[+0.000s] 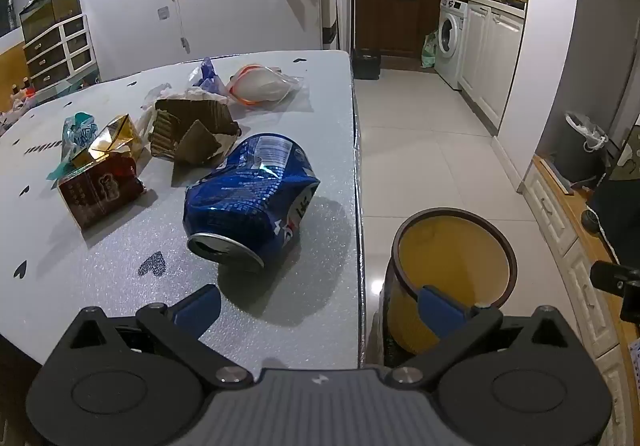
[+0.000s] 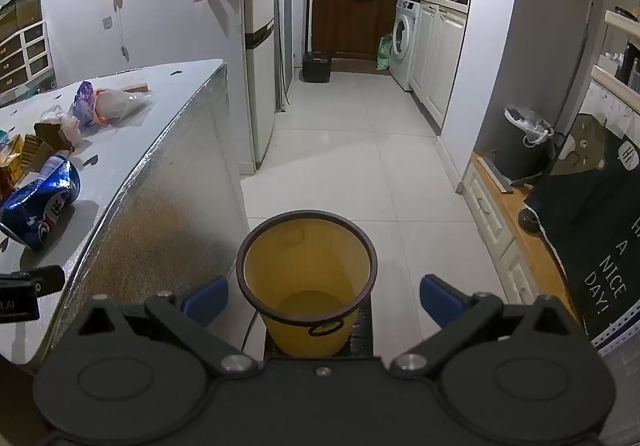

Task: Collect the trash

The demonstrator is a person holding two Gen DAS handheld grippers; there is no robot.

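Note:
A crushed blue can (image 1: 250, 201) lies on the grey table (image 1: 100, 266) near its right edge, just ahead of my open, empty left gripper (image 1: 318, 306). Behind it lie torn cardboard (image 1: 194, 133), a red and gold box (image 1: 102, 173), a teal wrapper (image 1: 78, 131) and a clear plastic bag (image 1: 262, 85). A yellow bin (image 1: 452, 270) stands on the floor right of the table. My right gripper (image 2: 324, 300) is open and empty above the bin (image 2: 306, 278). The can (image 2: 40, 201) also shows at the left of the right wrist view.
The table's foil-covered side (image 2: 168, 213) drops beside the bin. A low cabinet (image 2: 504, 213) with a dark poster (image 2: 592, 213) runs along the right. A dark bin with a white liner (image 2: 528, 141) stands beyond it. Tiled floor (image 2: 352, 149) leads to a washing machine (image 2: 404, 41).

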